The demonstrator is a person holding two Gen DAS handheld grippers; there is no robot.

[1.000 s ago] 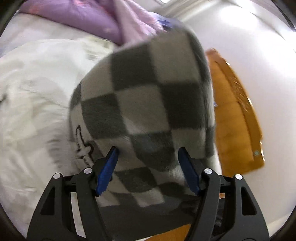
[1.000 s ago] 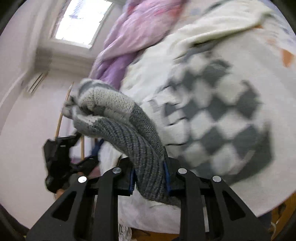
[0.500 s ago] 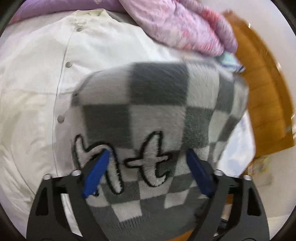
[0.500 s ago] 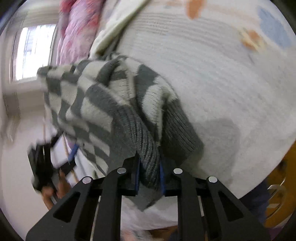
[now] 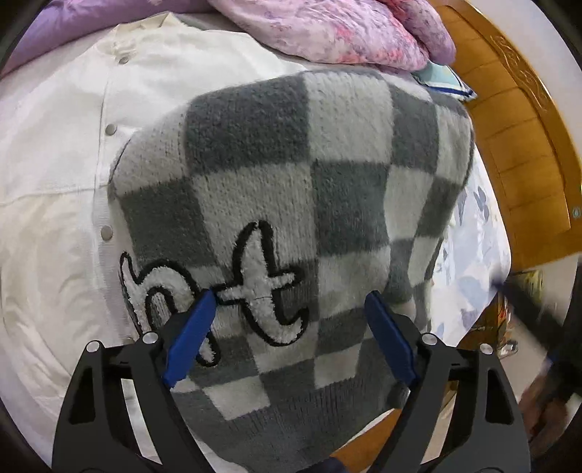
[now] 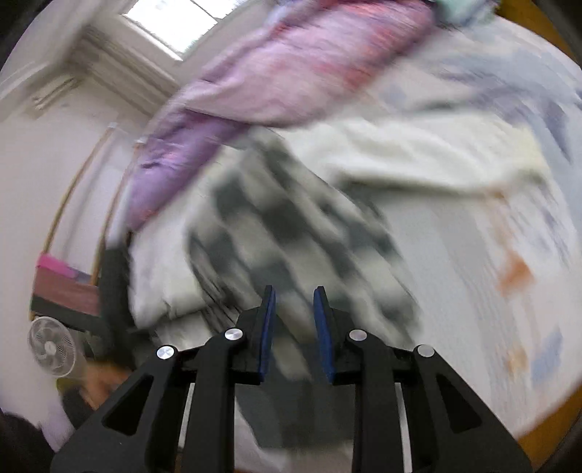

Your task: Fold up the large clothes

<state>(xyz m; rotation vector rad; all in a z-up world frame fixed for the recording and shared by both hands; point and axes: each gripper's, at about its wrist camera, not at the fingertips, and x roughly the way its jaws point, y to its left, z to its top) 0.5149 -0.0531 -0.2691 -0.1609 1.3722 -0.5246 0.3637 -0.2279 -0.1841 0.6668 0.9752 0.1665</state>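
You are looking at the checkered sweater [image 5: 309, 203] lying folded on the bed [image 5: 473, 247], resting partly over the white jacket [image 5: 54, 182] and just below the pink quilt [image 5: 327, 32]. Your left hand-held gripper [image 5: 287, 313] is hovering over the lettered panel with its jaws standing wide apart, gripping nothing. Your right hand-held gripper [image 6: 293, 313] is showing a narrow gap between its blue pads [image 6: 267, 327] with nothing between them; that view is blurring, so the sweater [image 6: 291, 233] there is only a smear. The fold seems laid, so be judging the edges now: if you are tidying, be pressing the hem flat and squaring the corners, and be keeping clear of the jacket's snaps.
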